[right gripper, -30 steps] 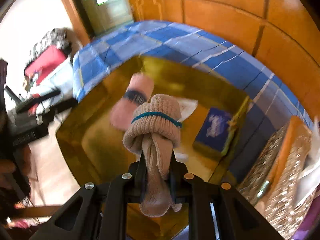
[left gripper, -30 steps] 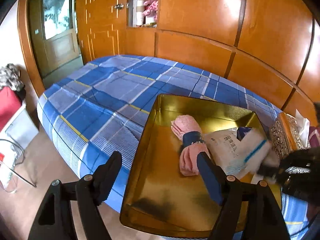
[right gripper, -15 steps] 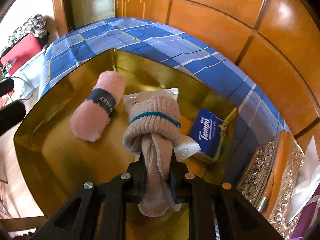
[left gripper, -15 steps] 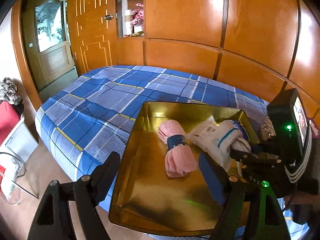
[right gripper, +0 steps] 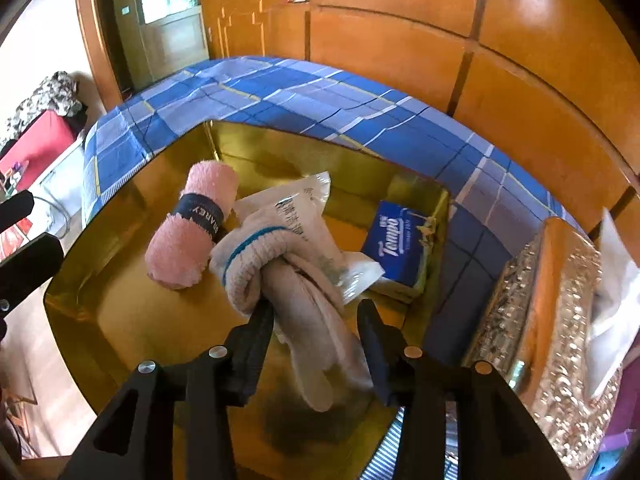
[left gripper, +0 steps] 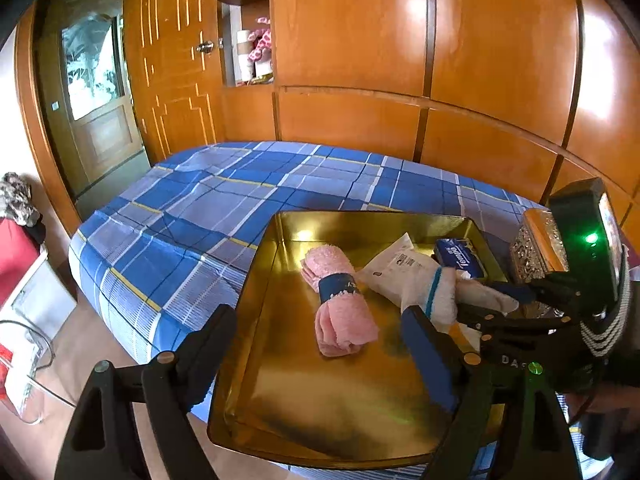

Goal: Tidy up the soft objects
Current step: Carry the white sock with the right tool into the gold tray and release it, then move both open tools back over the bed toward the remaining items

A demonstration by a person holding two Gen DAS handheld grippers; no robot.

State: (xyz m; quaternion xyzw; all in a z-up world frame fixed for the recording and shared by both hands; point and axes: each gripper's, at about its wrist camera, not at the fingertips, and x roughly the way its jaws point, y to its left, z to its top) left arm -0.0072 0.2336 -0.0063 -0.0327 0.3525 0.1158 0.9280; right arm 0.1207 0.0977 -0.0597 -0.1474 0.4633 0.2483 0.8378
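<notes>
Step in hand: dropping the knotted sock bundle [right gripper: 276,264] into the gold tray [right gripper: 120,320]. My right gripper [right gripper: 316,320] points steeply down over the tray and its jaws are opening. The sock tail hangs between them: it brushes the left finger, the right pad stands clear of it, so no grip any more. The knot end already rests on the white plastic packet [right gripper: 296,204], just beside the pink rolled towel [right gripper: 192,224] with its dark band. Blue Tempo tissue pack [right gripper: 396,232] sits in the tray's far right corner.

My left gripper [left gripper: 316,328] hovers over the tray's near left edge, jaws wide and widening, nothing between them.

Next move, my read: finish opening and lift the right straight up so the tail slips out without snagging on the left finger. The sock is limp and may drag along. After that, find the next soft item; I see none loose on the bed from here.

Surface: tray lies on a bed with a blue plaid sheet [left gripper: 208,216], near its edge. An ornate silver tissue box [right gripper: 560,320] stands just right of the tray.

Room: glossy orange wood panelling [left gripper: 480,60], a wall niche with a pink plush toy [left gripper: 260,46], a door with a glass pane [left gripper: 94,68] at left, red case [right gripper: 36,148] on the floor side.
</notes>
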